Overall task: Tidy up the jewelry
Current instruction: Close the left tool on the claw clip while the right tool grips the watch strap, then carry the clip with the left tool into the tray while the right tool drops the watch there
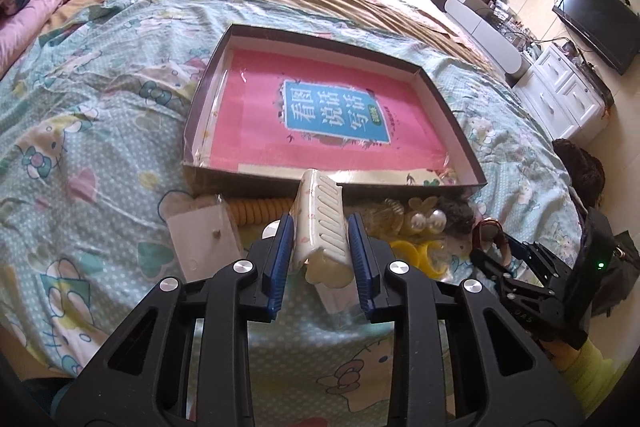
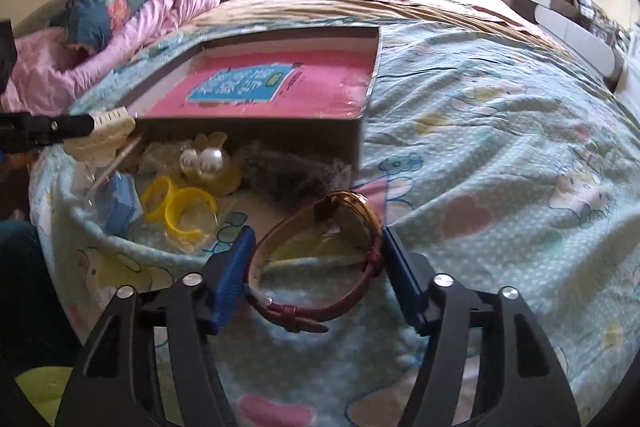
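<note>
Both claws point steeply down over the near edge of a bed (image 1: 120, 115) spread with a pale blue cartoon-print sheet.

The left claw (image 1: 322, 259) is clamped on a cream hair claw clip (image 1: 320, 227) with a row of teeth; its blue pads (image 1: 280, 263) press the clip's sides and the clip tilts away toward the far side, clear of the sheet. The right claw (image 2: 320, 271) has a red-strapped watch (image 2: 320, 267) between its pads (image 2: 234, 275). The strap loop touches the left pad and lies just beside the right one; whether it is firmly pinched I cannot tell. The watch's gold-rimmed case sits at the far end of the loop, the buckled strap at the near end.

The left wrist view shows the right claw low at the right, carried by a hand in a yellow-green sleeve (image 1: 588, 379), plus a dresser and a dark screen far right. The right wrist view shows the left claw (image 2: 90, 127) only as a black bar at the left edge, holding the clip (image 2: 108, 133).

Beyond both claws lies a shallow dark box lid (image 1: 200, 99) lined with a pink book cover. Against its near wall the jewelry is heaped: two pearl beads on a yellow ornament (image 2: 206, 161), two yellow cuffs (image 2: 180, 211), a dark fuzzy piece (image 2: 288, 171), and a white card (image 1: 200, 239) at the left.
</note>
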The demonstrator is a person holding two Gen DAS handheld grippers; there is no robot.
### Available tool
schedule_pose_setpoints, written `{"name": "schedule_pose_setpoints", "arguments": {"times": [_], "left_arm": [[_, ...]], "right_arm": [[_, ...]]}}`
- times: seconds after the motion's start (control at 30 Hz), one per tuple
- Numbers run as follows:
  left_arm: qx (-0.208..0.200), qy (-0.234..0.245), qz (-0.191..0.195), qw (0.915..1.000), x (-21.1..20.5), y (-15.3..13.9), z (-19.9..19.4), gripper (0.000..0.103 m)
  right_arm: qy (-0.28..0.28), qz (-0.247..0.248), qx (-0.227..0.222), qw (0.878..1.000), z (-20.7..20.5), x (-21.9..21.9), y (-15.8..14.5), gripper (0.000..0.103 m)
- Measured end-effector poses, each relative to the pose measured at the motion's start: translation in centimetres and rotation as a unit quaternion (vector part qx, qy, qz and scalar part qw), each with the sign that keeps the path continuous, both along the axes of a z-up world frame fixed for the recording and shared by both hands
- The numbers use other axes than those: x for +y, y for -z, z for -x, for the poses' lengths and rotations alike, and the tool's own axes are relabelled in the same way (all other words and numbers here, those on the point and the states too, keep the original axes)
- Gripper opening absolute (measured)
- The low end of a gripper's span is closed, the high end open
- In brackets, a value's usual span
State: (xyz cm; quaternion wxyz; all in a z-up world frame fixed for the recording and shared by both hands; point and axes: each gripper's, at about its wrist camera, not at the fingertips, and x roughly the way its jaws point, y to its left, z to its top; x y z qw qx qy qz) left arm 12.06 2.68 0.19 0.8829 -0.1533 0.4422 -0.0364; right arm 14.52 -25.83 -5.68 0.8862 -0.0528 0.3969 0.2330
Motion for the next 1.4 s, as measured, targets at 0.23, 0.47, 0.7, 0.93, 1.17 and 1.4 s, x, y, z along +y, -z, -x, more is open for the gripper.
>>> {"name": "schedule_pose_setpoints", "arguments": {"times": [0.23,0.47,0.7,0.93,1.17,1.4], "left_arm": [[-0.022,-0.004,-0.002,0.9998,0.5,-1.6,-1.1,0.020],[-0.037,-0.009,0.005,0.9993,1.5,-2.7,-2.9,0.000],[-0.015,0.004,0.020,0.9997,2.6,-2.1,-2.9,0.004],[0.004,0.053,0.002,0.9986,0.7,0.4,-1.2,0.052],[0.023,0.065,-0.075,0.9948,-1.1,2.5,-2.7,0.050],[-0.003,0.059,-0.064,0.9962,-0.4,0.6,-2.0,0.034]], "right_arm": [[0.011,-0.029,-0.024,0.999,0.0,-1.1,-2.8,0.052],[0.006,-0.049,-0.053,0.997,-1.0,-0.6,-5.3,0.052],[0.000,-0.061,-0.061,0.996,-1.9,0.6,-6.4,0.052],[0.001,-0.065,-0.052,0.996,-1.7,0.8,-6.1,0.052],[0.002,-0.069,-0.055,0.996,-1.6,0.8,-6.4,0.052],[-0.008,-0.073,-0.067,0.995,-1.9,1.3,-7.4,0.052]]}}
